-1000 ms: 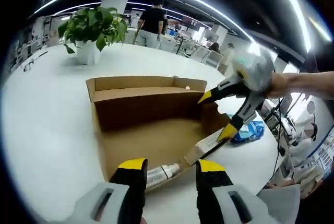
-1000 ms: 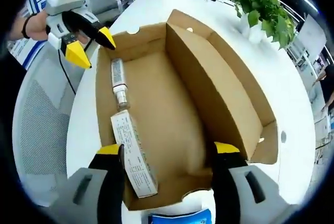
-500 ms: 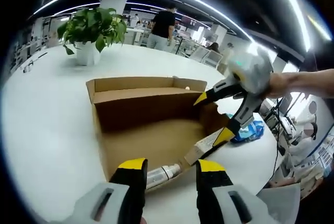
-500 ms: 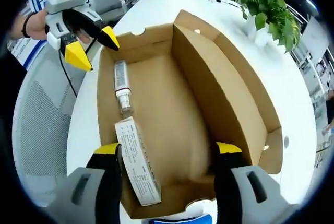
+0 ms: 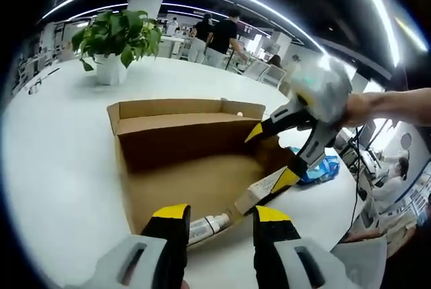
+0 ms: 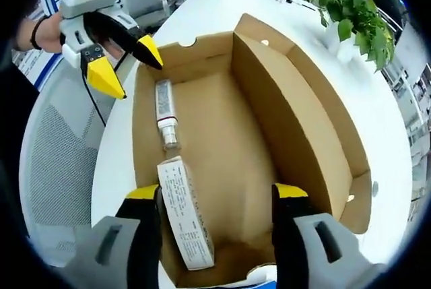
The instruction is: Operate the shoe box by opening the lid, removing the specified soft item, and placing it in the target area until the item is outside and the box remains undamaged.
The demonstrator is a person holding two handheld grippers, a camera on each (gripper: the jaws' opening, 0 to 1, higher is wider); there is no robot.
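- The tube [image 6: 166, 114] looks light and squashy, probably a bit slick; I'd pinch it across the middle of the body, not at the cap
- It's a pale tube with a printed label, lying flat on the floor of the open shoe box [image 6: 296, 120] along one wall, end to end with a white printed carton [image 6: 185, 225]
- Left gripper [image 5: 219, 215] hangs just outside the box wall, jaws apart, holding nothing
- Right gripper [image 6: 215, 195] hovers over the box, jaws spread wide and empty
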